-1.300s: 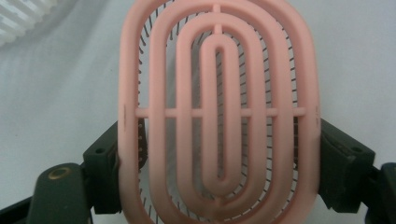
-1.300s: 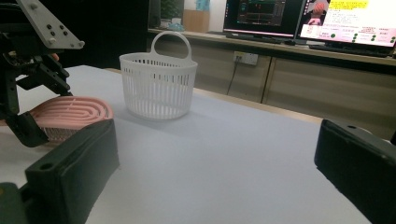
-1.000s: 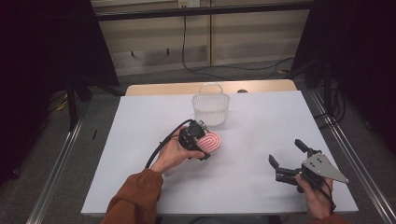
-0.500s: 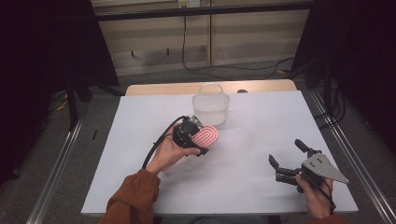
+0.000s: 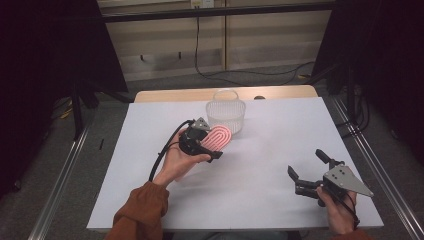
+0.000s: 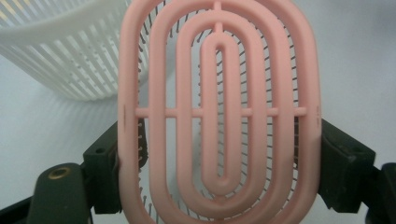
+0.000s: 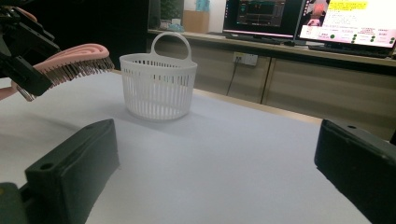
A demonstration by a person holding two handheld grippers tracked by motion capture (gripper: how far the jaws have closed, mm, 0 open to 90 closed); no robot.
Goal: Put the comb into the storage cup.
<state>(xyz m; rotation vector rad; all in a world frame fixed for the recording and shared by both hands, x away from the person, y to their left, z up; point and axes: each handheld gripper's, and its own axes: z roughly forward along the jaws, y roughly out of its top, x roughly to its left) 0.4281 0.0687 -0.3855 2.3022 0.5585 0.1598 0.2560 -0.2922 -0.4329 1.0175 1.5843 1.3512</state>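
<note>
Left tongs (image 5: pixel 210 147) clamp pink brush (image 5: pixel 219 138), seemingly beside basket (image 5: pixel 226 116); right tongs (image 5: pixel 310 170) apart.

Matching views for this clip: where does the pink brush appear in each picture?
High view: pink brush at table centre, held in the left gripper, just short of the white basket.
Left gripper view: brush fills the centre, clamped between the jaws.
Right gripper view: brush upper left, bristles down.
Shared landmark: the white basket.
</note>
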